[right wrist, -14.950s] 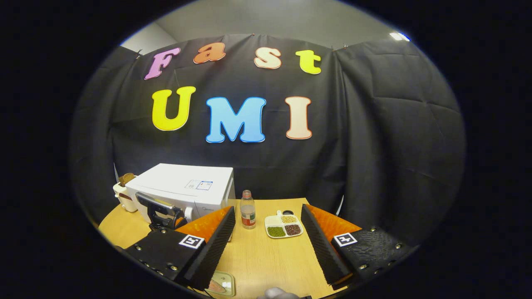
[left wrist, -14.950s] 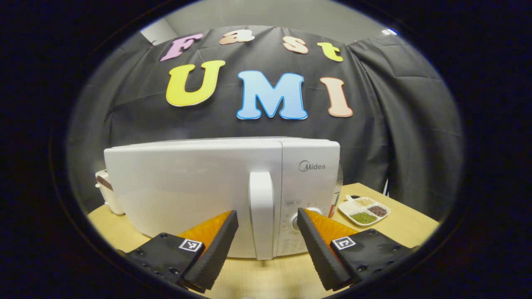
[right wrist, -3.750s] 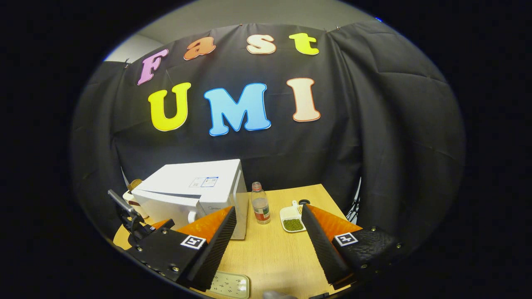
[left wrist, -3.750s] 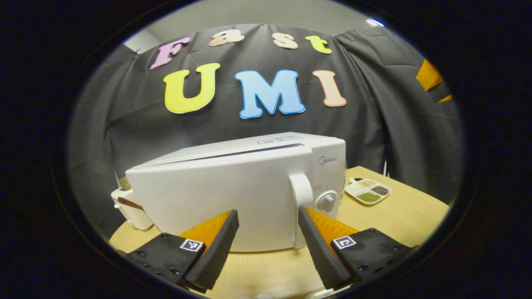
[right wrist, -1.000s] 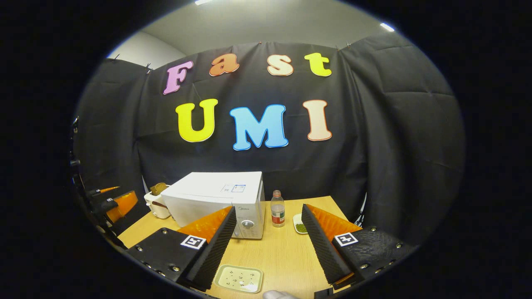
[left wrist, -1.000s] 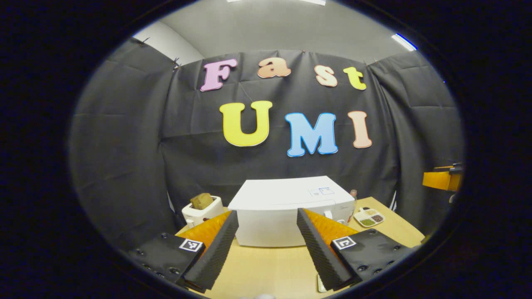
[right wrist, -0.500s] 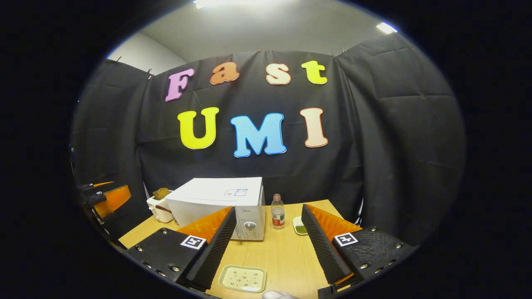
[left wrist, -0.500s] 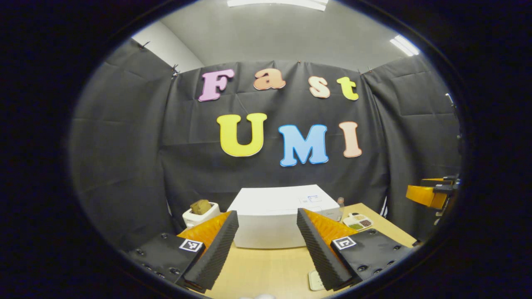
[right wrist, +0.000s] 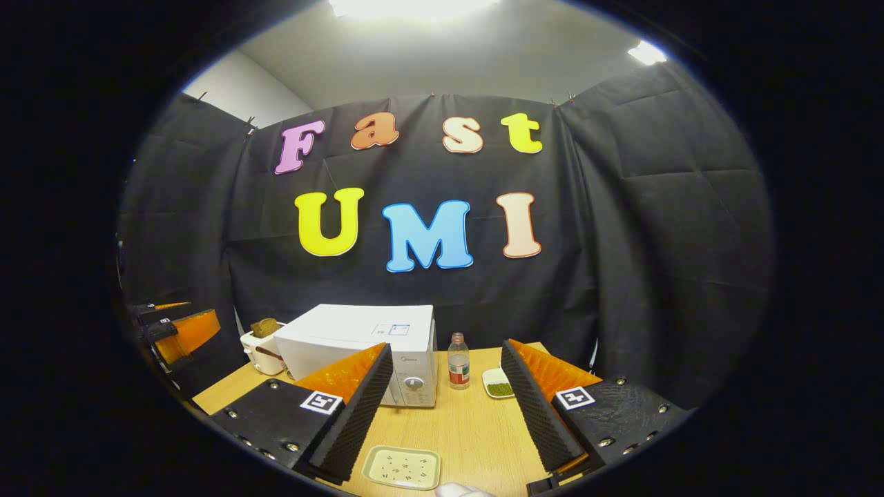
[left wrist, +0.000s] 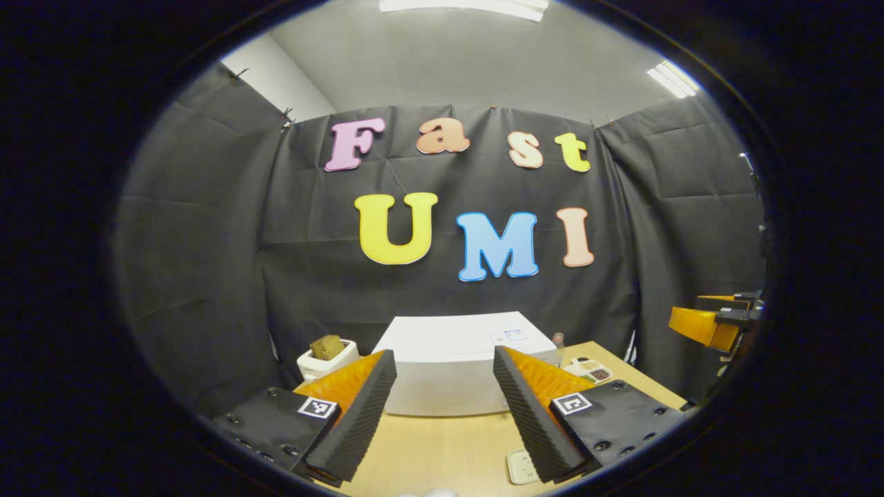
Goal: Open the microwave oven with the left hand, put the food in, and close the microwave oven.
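the white microwave [right wrist: 359, 348] sits shut at the far left of the table [right wrist: 456, 428]. the left gripper [left wrist: 442, 414] and right gripper [right wrist: 445, 414] hang wide open, holding nothing, well apart from it.

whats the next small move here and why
Probably just lower both grippers to rest. The microwave door looks shut, the tray holds only specks, and the left gripper and right gripper are open, holding nothing, well back from it.
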